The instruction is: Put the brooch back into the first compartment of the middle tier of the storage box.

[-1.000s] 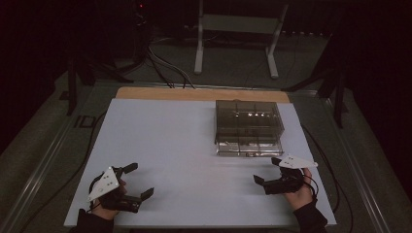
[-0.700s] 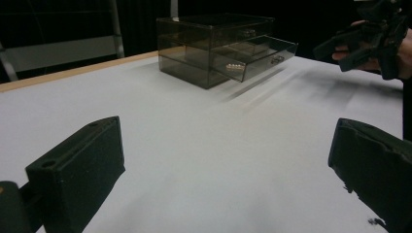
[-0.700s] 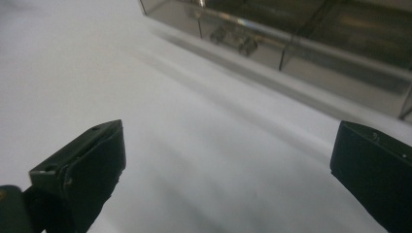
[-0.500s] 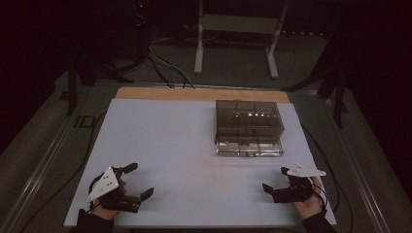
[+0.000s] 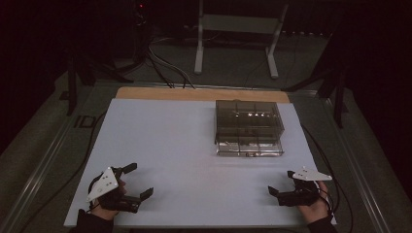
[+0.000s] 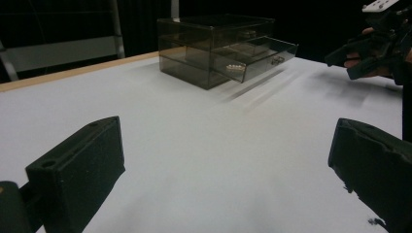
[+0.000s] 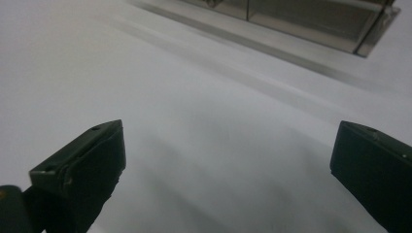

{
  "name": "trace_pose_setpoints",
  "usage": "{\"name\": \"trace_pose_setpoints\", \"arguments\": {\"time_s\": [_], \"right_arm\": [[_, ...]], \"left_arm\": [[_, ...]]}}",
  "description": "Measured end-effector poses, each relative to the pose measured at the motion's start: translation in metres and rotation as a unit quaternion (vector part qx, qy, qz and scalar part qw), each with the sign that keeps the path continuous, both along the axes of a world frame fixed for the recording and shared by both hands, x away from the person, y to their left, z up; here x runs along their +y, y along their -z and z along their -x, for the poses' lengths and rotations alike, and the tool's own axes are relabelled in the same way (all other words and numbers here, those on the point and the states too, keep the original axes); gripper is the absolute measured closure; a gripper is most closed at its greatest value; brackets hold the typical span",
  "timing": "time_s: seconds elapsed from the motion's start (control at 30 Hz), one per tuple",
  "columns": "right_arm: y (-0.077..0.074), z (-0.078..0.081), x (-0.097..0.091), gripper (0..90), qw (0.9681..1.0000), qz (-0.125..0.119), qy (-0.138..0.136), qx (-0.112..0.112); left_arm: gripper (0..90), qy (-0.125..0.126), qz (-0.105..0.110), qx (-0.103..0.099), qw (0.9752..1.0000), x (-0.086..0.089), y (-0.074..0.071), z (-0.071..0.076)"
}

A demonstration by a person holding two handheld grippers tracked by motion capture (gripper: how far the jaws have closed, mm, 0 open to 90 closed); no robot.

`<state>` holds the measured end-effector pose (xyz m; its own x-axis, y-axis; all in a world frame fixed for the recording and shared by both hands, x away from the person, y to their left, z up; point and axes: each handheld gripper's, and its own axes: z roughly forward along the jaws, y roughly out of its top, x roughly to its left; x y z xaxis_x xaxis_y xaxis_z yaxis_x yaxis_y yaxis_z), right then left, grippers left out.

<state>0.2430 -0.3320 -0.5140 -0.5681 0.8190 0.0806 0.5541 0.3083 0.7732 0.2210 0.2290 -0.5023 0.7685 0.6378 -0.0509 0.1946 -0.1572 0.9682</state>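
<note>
A: Holding both grippers low at the near edge of the white table point(image 5: 184, 145), you have the left gripper point(image 5: 138, 182) at the near-left corner and the right gripper point(image 5: 282, 183) at the near-right. Why park them there?

B: My reading: it leaves the smoked-plastic drawer box point(image 5: 248, 127) unobstructed. It sits right of centre toward the far half of the table, well apart from both grippers.

A: State of the tongs?

B: Both released. In the left gripper view your 2 black jaws stand wide apart with bare table between them; the right gripper view shows the same. Neither grasps anything.

A: And the box itself?

B: The left gripper view shows 2 tiers, and the lower drawer point(image 6: 262, 54) is pulled partly out toward you. A small pale object point(image 6: 236, 67) lies inside it; I cannot tell what it is. There is a knob point(image 6: 278, 59) on the drawer front.

A: Why is the right gripper angled as it is?

B: It points left and slightly forward, with the drawer box's front edge point(image 7: 311, 19) at the top of its view. Judgement only: you are nearest the drawer with that hand, so it suits any next reach for the knob.
</note>
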Motion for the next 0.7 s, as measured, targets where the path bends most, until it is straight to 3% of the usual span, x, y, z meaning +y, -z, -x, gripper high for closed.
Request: {"name": "trace_pose_setpoints", "arguments": {"time_s": [0.3, 0.7], "right_arm": [[0.0002, -0.0075, 0.0102, 0.0, 0.9995, -0.020, -0.025, -0.001], [0.0017, -0.0079, 0.0090, 0.0, 0.9992, -0.027, -0.030, -0.002]], "left_arm": [[0.4, -0.002, 0.001, 0.001, 1.0000, 0.0008, 0.0001, 0.0009], [0.4, -0.006, 0.000, 0.000, 1.0000, 0.0020, 0.0000, 0.0030]]}}
